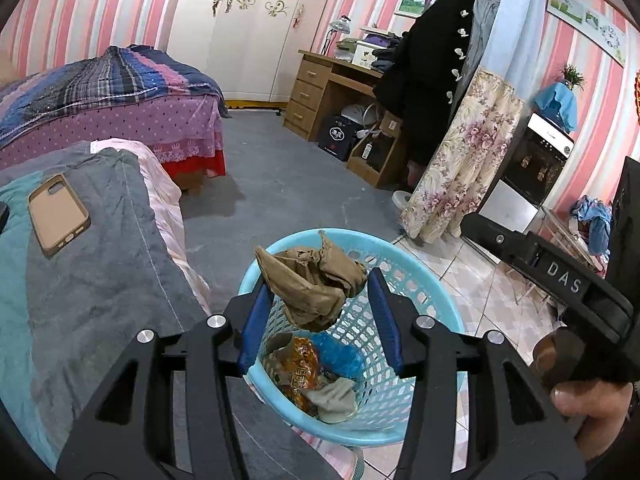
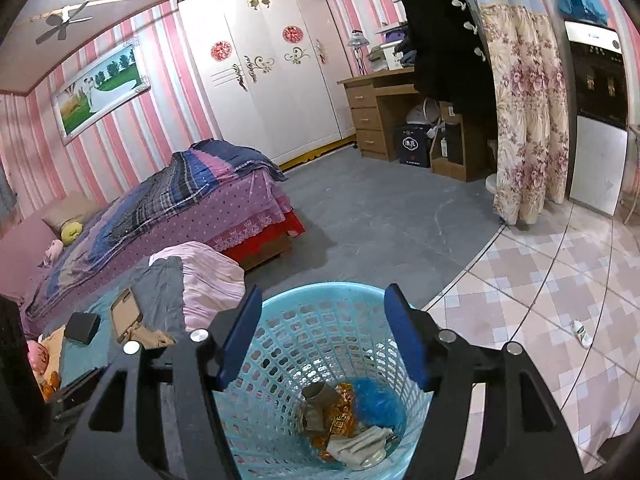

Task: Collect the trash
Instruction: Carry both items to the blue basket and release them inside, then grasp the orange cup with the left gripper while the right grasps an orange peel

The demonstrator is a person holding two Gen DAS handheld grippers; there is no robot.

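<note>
A crumpled tan cloth (image 1: pixel 316 284) hangs between the blue pads of my left gripper (image 1: pixel 320 280), which is shut on it right above the light blue mesh basket (image 1: pixel 372 240). Down in the basket lie an orange wrapper (image 1: pixel 304 364), a grey rag (image 1: pixel 336 400) and something blue. In the right wrist view my right gripper (image 2: pixel 324 300) stands open over the same basket (image 2: pixel 288 360) with nothing between its fingers. The orange wrapper (image 2: pixel 340 412) and pale rag (image 2: pixel 360 448) show below it. A hand holds the right gripper's black body at the right edge of the left wrist view.
A bed with a grey blanket (image 1: pixel 100 248) borders the basket on the left and bears a tan phone case (image 1: pixel 58 214). Another tan cloth (image 2: pixel 152 338) and a black object (image 2: pixel 82 328) lie there. A small white bottle (image 2: pixel 582 334) rests on the tiled floor. Desk (image 1: pixel 320 92) and floral curtain (image 1: pixel 460 160) stand behind.
</note>
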